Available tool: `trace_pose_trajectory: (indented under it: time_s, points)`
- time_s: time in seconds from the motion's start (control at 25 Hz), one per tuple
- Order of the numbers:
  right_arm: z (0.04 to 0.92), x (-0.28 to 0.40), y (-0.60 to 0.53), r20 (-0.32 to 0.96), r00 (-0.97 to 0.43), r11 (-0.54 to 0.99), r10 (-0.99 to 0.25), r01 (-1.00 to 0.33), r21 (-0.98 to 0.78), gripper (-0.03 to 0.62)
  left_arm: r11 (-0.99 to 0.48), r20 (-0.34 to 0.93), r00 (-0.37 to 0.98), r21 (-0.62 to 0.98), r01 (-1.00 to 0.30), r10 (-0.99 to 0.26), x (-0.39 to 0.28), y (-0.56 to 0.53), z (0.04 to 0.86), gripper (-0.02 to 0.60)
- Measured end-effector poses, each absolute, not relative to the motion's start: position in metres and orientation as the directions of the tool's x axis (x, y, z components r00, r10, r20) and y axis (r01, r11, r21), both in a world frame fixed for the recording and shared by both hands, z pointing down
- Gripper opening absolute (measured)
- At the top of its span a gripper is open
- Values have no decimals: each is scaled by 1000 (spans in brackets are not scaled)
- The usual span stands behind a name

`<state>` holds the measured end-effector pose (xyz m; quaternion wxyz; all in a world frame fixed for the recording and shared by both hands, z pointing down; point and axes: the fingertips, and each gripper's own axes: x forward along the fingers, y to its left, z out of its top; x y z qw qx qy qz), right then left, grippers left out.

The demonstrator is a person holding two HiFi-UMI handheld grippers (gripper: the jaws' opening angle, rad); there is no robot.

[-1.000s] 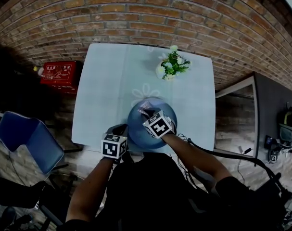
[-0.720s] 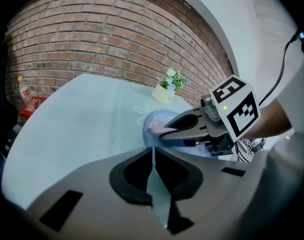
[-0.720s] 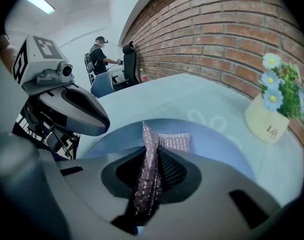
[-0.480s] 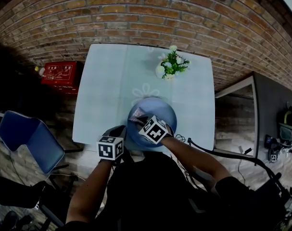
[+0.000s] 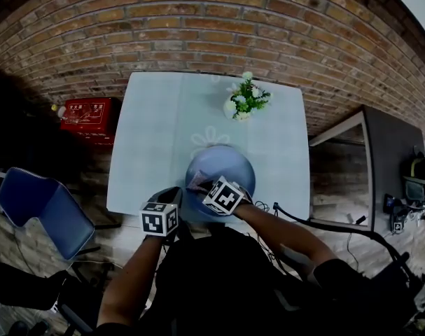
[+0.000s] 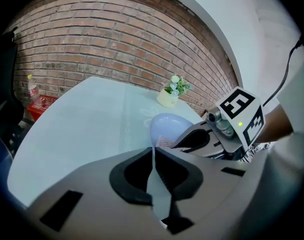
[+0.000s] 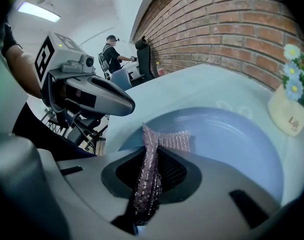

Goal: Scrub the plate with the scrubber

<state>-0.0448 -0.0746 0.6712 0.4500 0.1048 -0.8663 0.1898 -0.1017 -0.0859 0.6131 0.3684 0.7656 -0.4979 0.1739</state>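
Currently, the blue plate [image 5: 226, 161] lies at the 6 o'clock edge of the surface [image 5: 159, 128]. The right hand-held gripper [image 7: 147, 151] clamps the scrubber [image 7: 149, 171] over it. The left hand-held gripper [image 6: 153, 156] pinches its 8 o'clock rim. Flowers [image 5: 246, 100] stand at 1 o'clock, and a brick wall [image 5: 198, 30] lies beyond.

Flower pot [image 5: 244, 103] on table [image 5: 163, 138]; red crate [image 5: 89, 112] beside.

The cream flower pot [image 7: 291, 115] bears dark script that seems to read "Life", though it is blurred. The red box [image 5: 89, 112] beside the table carries two white labels, their print too small to read. The cubes on the left gripper [image 5: 178, 193] and right gripper [image 5: 200, 183] show only black-and-white square markers.
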Motion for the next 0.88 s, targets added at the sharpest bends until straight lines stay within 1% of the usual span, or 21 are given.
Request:
trace_pose_trajectory:
  time_s: [0.52, 0.64, 0.72, 0.88]
  points:
    - [662, -35, -43, 807, -575, 864, 133, -331, -378, 67, -260, 637, 456, 381, -887, -622, -93, -85, 616, 26]
    - [664, -32, -40, 799, -584, 867, 141, -317, -384, 68, -264, 639, 452, 373, -890, -622, -92, -85, 617, 26]
    - [663, -30, -42, 778, -613, 862, 134, -315, -397, 68, -260, 641, 444, 364, -894, -626, -93, -85, 616, 26]
    - [642, -26, -57, 733, -676, 855, 72, -337, -394, 67, -251, 645, 435, 361, -898, -628, -94, -87, 617, 26]
